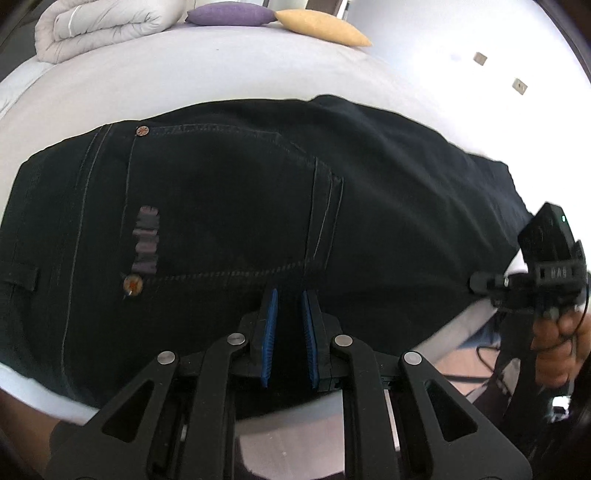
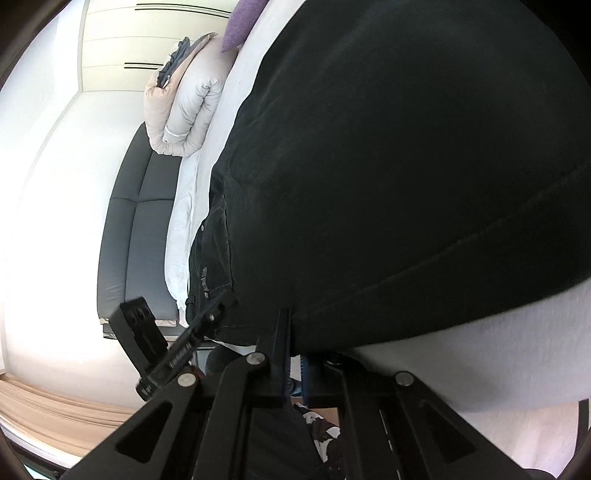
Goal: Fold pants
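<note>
Dark pants (image 1: 258, 206) lay spread flat across a bed (image 1: 184, 85) covered in a pale sheet, the near edge of the fabric hanging just past the bed's edge. A grey embroidered label (image 1: 147, 240) sat on the pants near a rear pocket; its letters were too blurred to read. Two copper rivets (image 1: 142, 130) marked the pocket corners, and pale stitching traced the seams.

Left tool (image 1: 290, 295): blue-padded fingers (image 1: 270, 332) nearly closed, clenched on a fold of the pants at the near edge, beside the pocket seam. Right tool (image 2: 295, 332): jaws closed to almost nothing, pinching the pants' near edge further along toward the legs; dark cloth filled most of that view. In the left wrist view the right tool appeared off the pants' far right end, held in a hand (image 1: 557, 339). Small lettering on its body was unreadable.

Beyond the pants, at the head of the bed, lay a folded white duvet (image 1: 99, 26), a purple cushion (image 1: 231, 14) and a yellow cushion (image 1: 321, 27), the two cushions touching. A dark upholstered bed frame (image 2: 136, 236) showed beside the mattress. White wall (image 1: 461, 44) with two small square plates (image 1: 480, 58); white wardrobe doors (image 2: 147, 40) behind the duvet.
</note>
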`<act>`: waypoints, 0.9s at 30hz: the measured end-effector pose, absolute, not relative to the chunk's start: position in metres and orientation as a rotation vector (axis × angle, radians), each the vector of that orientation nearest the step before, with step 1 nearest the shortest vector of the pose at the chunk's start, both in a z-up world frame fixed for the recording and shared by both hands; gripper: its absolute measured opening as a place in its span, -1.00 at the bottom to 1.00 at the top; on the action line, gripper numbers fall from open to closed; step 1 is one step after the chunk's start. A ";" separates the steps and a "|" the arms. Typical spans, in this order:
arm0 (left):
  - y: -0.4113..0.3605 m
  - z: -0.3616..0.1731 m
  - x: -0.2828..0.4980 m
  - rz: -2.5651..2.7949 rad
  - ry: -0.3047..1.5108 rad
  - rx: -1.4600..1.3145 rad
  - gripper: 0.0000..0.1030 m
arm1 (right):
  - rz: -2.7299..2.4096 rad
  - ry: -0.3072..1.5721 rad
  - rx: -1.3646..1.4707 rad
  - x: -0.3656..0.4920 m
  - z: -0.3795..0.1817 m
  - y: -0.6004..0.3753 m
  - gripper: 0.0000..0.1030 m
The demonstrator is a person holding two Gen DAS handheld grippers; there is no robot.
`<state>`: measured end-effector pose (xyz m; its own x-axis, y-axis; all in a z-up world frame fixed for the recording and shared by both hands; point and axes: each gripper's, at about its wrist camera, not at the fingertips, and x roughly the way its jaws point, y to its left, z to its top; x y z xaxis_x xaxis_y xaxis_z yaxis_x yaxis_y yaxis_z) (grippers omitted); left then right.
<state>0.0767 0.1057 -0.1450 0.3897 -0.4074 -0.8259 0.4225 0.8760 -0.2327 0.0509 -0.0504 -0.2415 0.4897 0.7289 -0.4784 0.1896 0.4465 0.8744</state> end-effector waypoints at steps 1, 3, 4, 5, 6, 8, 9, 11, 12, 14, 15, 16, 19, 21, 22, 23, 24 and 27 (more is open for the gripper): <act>0.106 -0.144 0.075 -0.523 1.047 0.020 -0.74 | 0.423 1.037 1.087 0.049 -0.241 -0.051 -0.97; 0.104 -0.144 0.070 -0.515 1.045 0.022 -0.74 | 0.424 1.033 1.049 0.050 -0.236 -0.046 -0.95; 0.105 -0.144 0.072 -0.512 1.042 0.021 -0.74 | 0.432 1.041 1.039 0.050 -0.233 -0.044 -0.92; 0.107 -0.143 0.073 -0.508 1.037 0.016 -0.74 | 0.437 1.061 1.042 0.049 -0.232 -0.045 -0.87; 0.112 -0.143 0.073 -0.507 1.031 0.013 -0.73 | 0.440 1.095 1.038 0.047 -0.228 -0.046 -0.70; 0.112 -0.139 0.069 -0.500 1.025 0.015 -0.73 | 0.427 1.097 0.980 0.036 -0.209 -0.053 -0.46; 0.113 -0.133 0.068 -0.494 1.012 0.017 -0.73 | 0.423 1.056 0.927 0.029 -0.193 -0.058 -0.46; 0.113 -0.120 0.071 -0.507 0.978 0.001 -0.73 | 0.407 0.982 0.862 0.019 -0.166 -0.075 -0.46; 0.111 -0.114 0.076 -0.516 0.964 -0.018 -0.73 | 0.385 0.928 0.862 0.019 -0.152 -0.090 -0.46; 0.103 -0.108 0.089 -0.524 0.951 -0.037 -0.73 | 0.372 0.870 0.886 0.028 -0.140 -0.106 -0.46; 0.095 -0.104 0.098 -0.531 0.945 -0.034 -0.73 | 0.372 0.850 0.911 0.039 -0.138 -0.114 -0.46; 0.086 -0.102 0.106 -0.540 0.938 -0.027 -0.73 | 0.382 0.850 0.929 0.052 -0.139 -0.116 -0.46; 0.056 -0.104 0.133 -0.552 0.966 0.005 -0.73 | 0.381 0.905 0.994 0.095 -0.157 -0.110 -0.59; 0.038 -0.114 0.149 -0.551 1.014 0.036 -0.73 | 0.428 0.974 1.065 0.123 -0.178 -0.095 -0.60; 0.034 -0.120 0.155 -0.541 1.036 0.044 -0.73 | 0.426 0.997 1.080 0.132 -0.190 -0.094 -0.60; 0.031 -0.128 0.161 -0.529 1.059 0.044 -0.73 | 0.398 1.028 1.082 0.140 -0.201 -0.093 -0.60; 0.032 -0.134 0.165 -0.529 1.071 0.039 -0.73 | 0.371 1.057 1.094 0.149 -0.215 -0.094 -0.98; 0.041 -0.137 0.166 -0.558 1.061 0.007 -0.74 | 0.339 0.985 1.156 0.154 -0.225 -0.121 -1.00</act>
<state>0.1658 0.0408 -0.1369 0.3635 -0.4304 -0.8262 0.4373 0.8619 -0.2567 0.1541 -0.1215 -0.2252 0.5584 0.6810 -0.4737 0.2459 0.4095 0.8785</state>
